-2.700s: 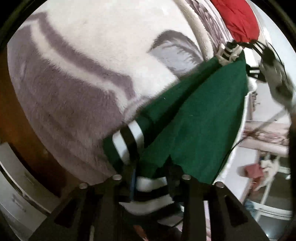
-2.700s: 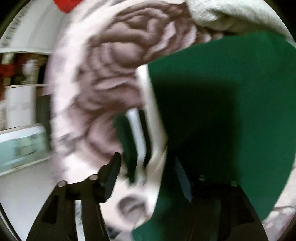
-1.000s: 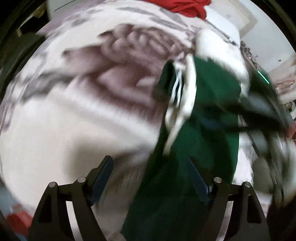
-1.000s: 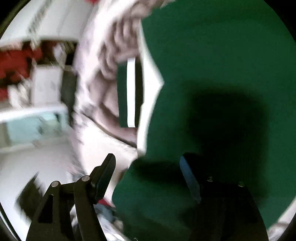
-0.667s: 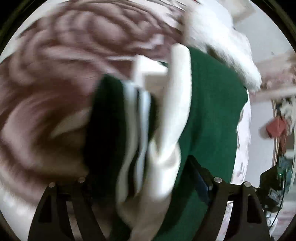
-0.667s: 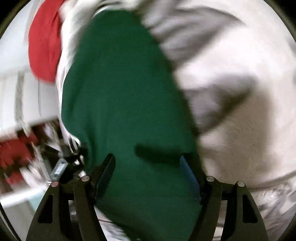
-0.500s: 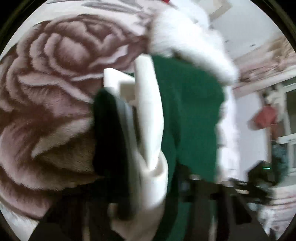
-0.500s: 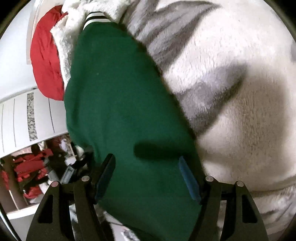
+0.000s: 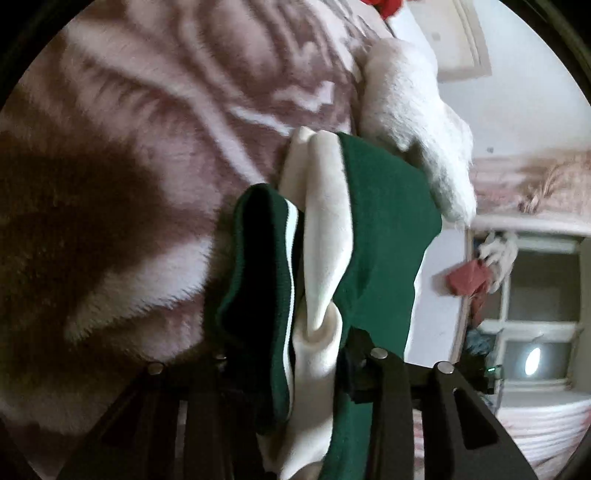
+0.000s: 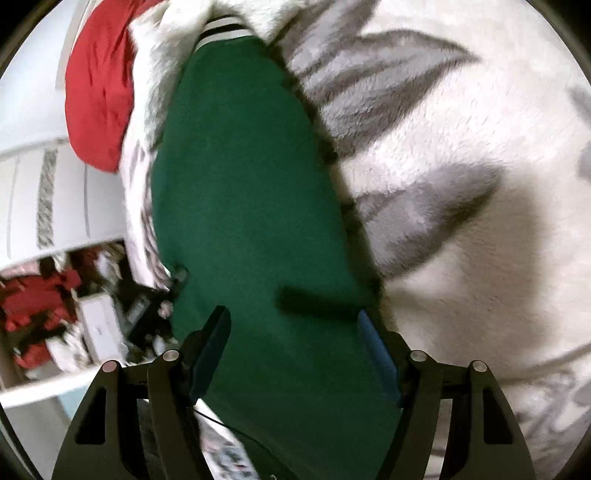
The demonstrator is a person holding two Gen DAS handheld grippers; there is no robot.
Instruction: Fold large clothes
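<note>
A dark green garment with white parts and a black-and-white striped cuff lies folded long on a plush grey-and-white blanket. My right gripper is open just above the green cloth, its fingers either side of it and holding nothing. In the left wrist view my left gripper is shut on a bunched edge of the same garment, where a white sleeve and a green ribbed band fold together.
A red garment lies at the blanket's far corner by a white wall panel. A fluffy white blanket fold sits beyond the garment. Shelves with red and white items stand off the bed's edge. A window is at the right.
My left gripper has closed on the bunched white and green edge of the garment. My right gripper has swung round over the laid-out green cloth and stays open.
</note>
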